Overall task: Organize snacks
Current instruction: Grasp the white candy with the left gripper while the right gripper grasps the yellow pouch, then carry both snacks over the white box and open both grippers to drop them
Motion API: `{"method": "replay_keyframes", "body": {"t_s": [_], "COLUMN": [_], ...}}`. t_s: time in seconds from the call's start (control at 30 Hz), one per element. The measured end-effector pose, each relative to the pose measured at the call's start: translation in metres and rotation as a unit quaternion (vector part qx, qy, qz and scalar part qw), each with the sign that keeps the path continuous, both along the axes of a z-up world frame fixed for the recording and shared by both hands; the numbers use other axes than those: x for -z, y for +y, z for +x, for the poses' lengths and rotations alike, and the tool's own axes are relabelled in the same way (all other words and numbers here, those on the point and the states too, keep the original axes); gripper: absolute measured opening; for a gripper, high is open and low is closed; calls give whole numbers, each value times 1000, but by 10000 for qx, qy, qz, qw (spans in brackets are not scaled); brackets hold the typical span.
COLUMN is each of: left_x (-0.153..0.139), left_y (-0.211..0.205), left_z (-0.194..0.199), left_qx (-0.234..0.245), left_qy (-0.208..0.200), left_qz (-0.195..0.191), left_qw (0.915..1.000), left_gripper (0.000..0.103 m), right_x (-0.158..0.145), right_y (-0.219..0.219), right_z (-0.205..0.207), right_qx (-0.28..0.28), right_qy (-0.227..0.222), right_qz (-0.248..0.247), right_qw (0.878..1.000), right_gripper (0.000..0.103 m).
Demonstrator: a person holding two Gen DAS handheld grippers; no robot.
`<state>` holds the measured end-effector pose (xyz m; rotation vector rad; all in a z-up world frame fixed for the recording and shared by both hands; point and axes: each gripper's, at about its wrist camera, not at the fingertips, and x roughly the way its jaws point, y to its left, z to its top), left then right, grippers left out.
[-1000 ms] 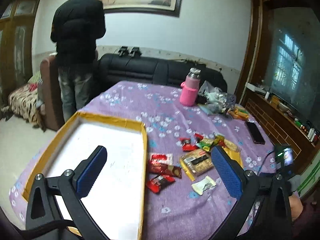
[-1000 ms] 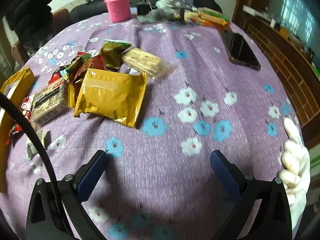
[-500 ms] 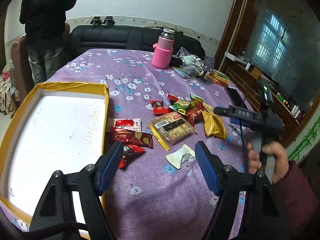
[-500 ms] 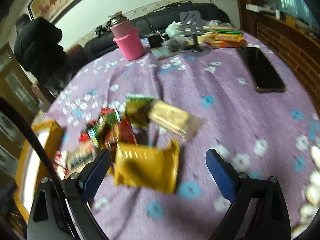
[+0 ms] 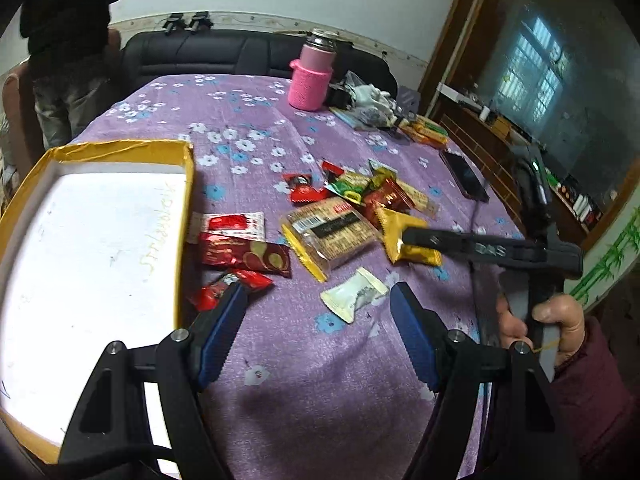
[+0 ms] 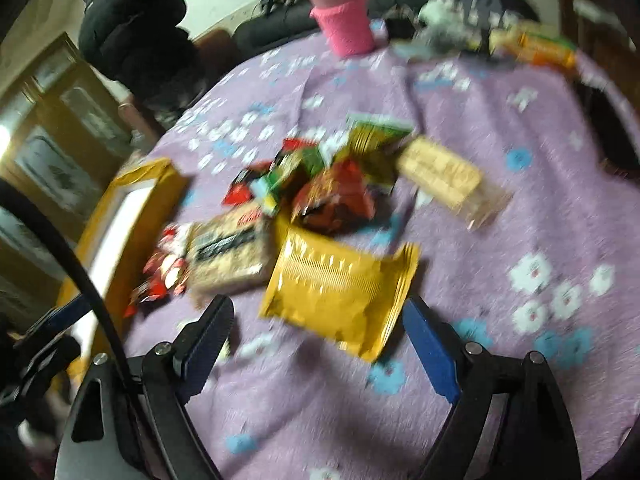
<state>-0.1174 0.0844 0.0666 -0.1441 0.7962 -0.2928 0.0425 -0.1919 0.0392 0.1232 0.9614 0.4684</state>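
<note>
A: How do the snacks look?
B: Left to right on the purple worktop (image 5: 248,112): a yellow-rimmed tray (image 5: 120,146), red wrappers (image 5: 244,254), a clear cracker pack (image 5: 332,232), a small white packet (image 5: 354,294), and a gold pouch (image 6: 340,284).
A: And the tools?
B: The left hand-held gripper (image 5: 316,332) is spread over bare cloth. The right hand-held gripper (image 6: 316,344), also spread, has closed in on the gold pouch since a second ago, its view blurred.

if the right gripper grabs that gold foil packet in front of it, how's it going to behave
The gold foil packet looks puffy and crinkled, so it will probably dent and flex rather than stay stiff. Its glossy film may slip between the open right gripper pads. It lies flat on the tablecloth, so rolling seems unlikely.
</note>
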Motion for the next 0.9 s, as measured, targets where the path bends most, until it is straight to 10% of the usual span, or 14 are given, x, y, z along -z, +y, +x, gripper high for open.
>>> {"method": "replay_keyframes", "body": {"t_s": [0.13, 0.27, 0.6, 0.9], "left_x": [3, 12, 46, 52], "left_y": [-18, -36, -57, -61], "left_z": [3, 18, 56, 60], "left_qx": [310, 509, 873, 738], "left_qy": [72, 195, 740, 764], "left_qz": [236, 517, 649, 741], "left_qw": [9992, 9972, 9913, 9916], "left_gripper": [68, 60, 59, 24], "right_x": [0, 6, -1, -1], "right_y": [19, 14, -11, -17], "right_z": [-1, 2, -5, -5], "right_qx": [225, 305, 478, 485], "right_qy": [-320, -416, -556, -513], "right_qz": [-462, -327, 424, 642], "right_qw": [9982, 9981, 9964, 9954], "right_gripper": [82, 55, 46, 46]}}
